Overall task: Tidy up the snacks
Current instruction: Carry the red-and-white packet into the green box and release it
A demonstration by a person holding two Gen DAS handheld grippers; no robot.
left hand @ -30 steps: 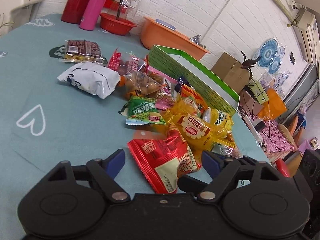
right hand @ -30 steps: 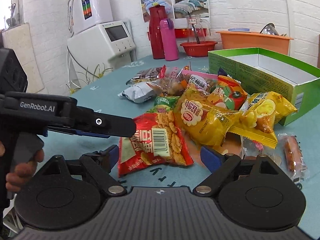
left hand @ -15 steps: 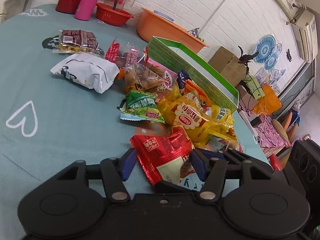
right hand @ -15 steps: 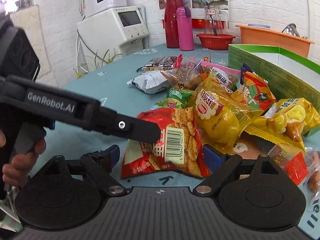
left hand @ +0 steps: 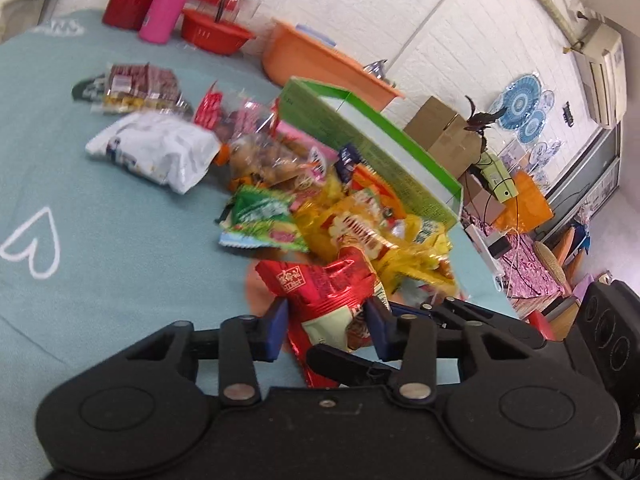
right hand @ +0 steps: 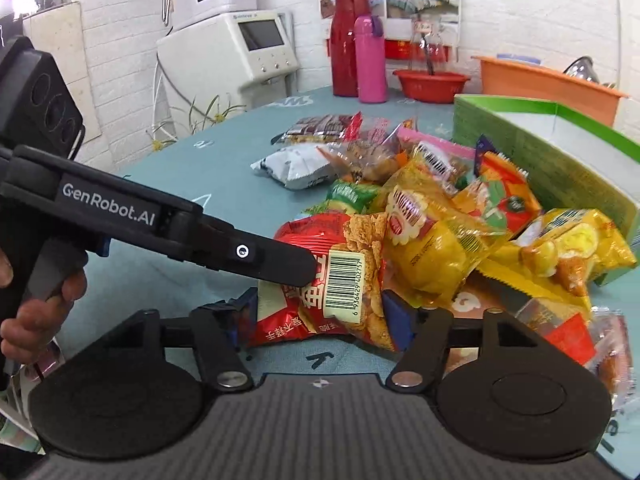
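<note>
Teal tablecloth (right hand: 224, 168) with a white heart outline (left hand: 32, 246) at 9 o'clock in left view. Back edge, 12 o'clock in right view: red thermos (right hand: 347, 42), pink bottle (right hand: 371, 60) just beside it, red bowl (right hand: 431, 85), orange tub (right hand: 540, 82) at 2 o'clock. White appliance with screen (right hand: 240, 50) at 11 o'clock. Cardboard boxes (left hand: 444, 132) at 2 o'clock in left view.

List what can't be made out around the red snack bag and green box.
Green cardboard box contents: both views, its near wall hides them.
Red foil snack bag print: left wrist view, motion blur.
Right claw grip: right wrist view, the bag hides the pad faces.
</note>
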